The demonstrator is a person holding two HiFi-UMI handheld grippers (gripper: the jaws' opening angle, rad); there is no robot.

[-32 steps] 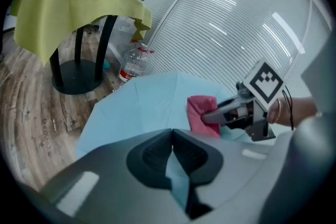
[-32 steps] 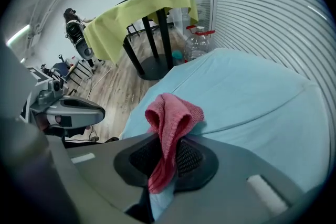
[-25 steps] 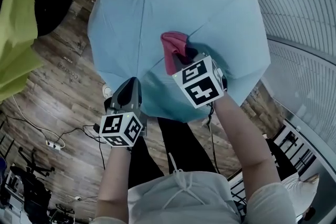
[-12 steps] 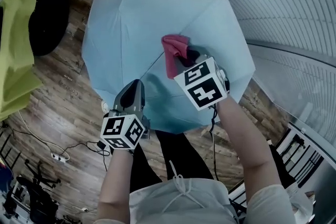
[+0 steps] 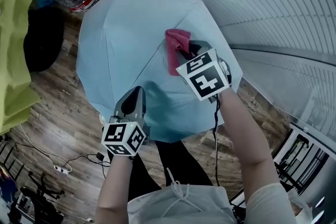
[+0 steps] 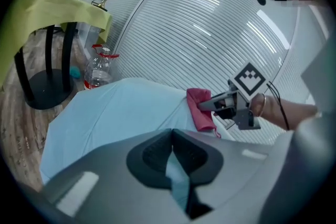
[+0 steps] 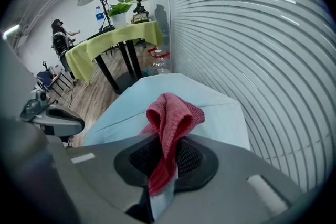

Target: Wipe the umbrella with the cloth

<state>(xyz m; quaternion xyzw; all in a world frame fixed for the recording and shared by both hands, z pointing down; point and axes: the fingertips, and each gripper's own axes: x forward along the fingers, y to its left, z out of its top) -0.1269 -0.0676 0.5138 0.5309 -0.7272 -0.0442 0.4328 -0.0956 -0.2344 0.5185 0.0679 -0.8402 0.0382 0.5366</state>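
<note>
R claw w/ cloth on umbrella

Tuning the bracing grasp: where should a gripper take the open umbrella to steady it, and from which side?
The near canopy hem, approached from the near side, jaws flat over the thin fabric. The umbrella lies open, dome towards the head camera: its shaft is hidden underneath, and only the rim looks pinchable. The left gripper pinches it there.
</note>
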